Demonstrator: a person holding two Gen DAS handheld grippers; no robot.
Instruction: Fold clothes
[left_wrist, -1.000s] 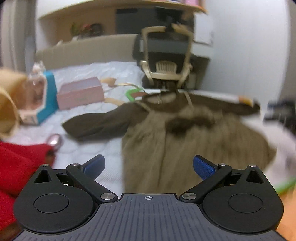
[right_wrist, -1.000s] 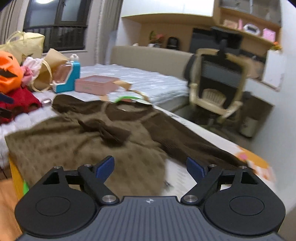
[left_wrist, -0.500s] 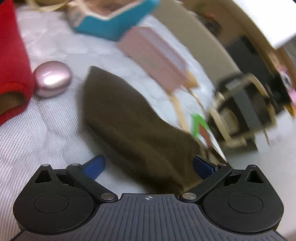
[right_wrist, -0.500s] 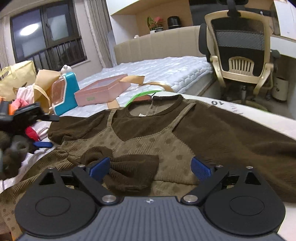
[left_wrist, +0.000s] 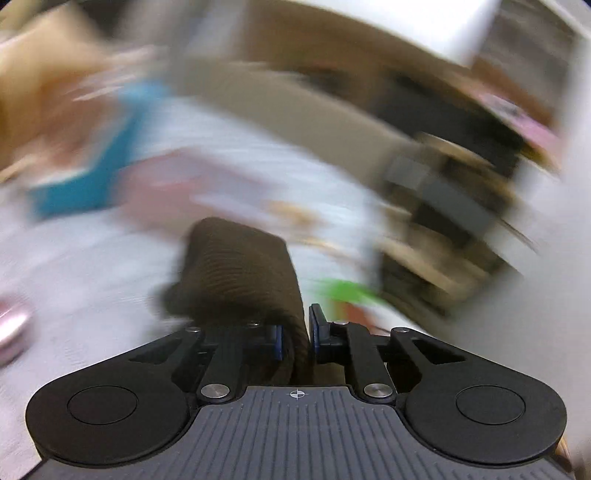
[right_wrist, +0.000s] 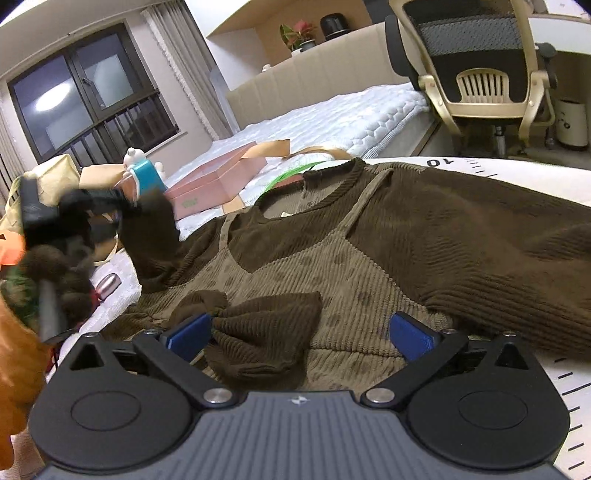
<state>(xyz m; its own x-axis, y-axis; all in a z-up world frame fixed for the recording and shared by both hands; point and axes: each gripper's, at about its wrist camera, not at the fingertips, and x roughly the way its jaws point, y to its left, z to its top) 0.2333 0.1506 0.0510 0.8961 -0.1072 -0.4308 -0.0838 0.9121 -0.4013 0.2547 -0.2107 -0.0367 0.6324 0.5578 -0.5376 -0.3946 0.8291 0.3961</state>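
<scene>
Brown knit dress (right_wrist: 332, 258) spread flat across the white mattress (right_wrist: 354, 114), neckline toward the far side, skirt toward the near edge. Left gripper (left_wrist: 295, 338) clamped on the dark sleeve (left_wrist: 240, 273), jaws together with ribbed cuff pinched between the blue pads (left_wrist: 317, 325). Right gripper (right_wrist: 299, 334) hovering low over the bodice, jaws wide apart on either side of the brown bow (right_wrist: 258, 332), gripping nothing.

Risks from here, as a judgement: only a narrow fold of cuff in the pinch, so likely to slip free under a fast swing; whole garment liable to drag and skew with nothing pinning the bodice; sleeve apt to land bunched instead of flat; pink box (right_wrist: 218, 181) and blue carton (right_wrist: 146, 177) close enough on the far left to be clipped.

Left wrist view heavily smeared, background unreadable, but grip shown close up. Right wrist view sharp: full layout of the dress, raised sleeve at left, office chair (right_wrist: 476, 70) far right.
</scene>
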